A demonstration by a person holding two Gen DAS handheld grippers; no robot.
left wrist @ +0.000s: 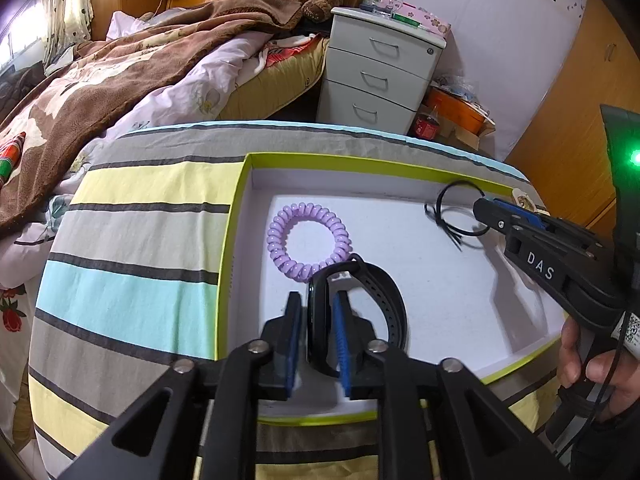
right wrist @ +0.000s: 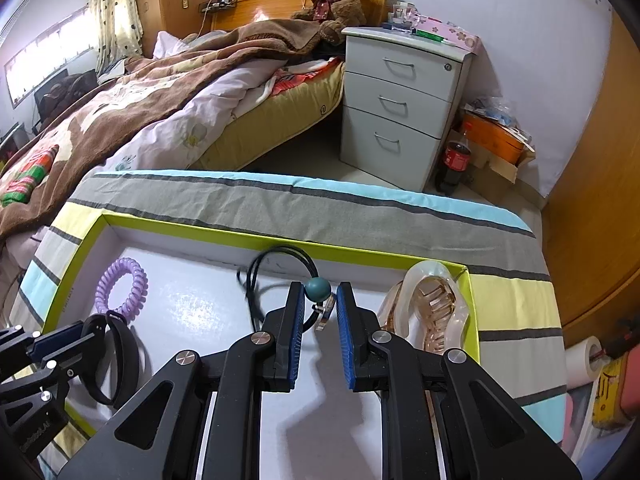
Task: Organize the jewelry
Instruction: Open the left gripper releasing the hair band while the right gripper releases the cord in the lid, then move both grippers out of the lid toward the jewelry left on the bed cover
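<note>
A: Left gripper (left wrist: 317, 334)?
B: Its jaws flank the watch (left wrist: 320, 312) with slight gaps, lower centre, inside the box (left wrist: 320, 160), probably setting it down.
A: Right gripper (right wrist: 318, 322)?
B: Jaws apart around the bead (right wrist: 318, 289) of the cord (right wrist: 256, 272), centre frame; coil (right wrist: 122, 284) left, clip (right wrist: 432, 312) right.

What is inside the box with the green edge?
Inside the box lie a purple spiral hair tie, a black watch band, a black cord with a green bead and a clear hair claw. The grippers hide part of the floor near the camera.
</note>
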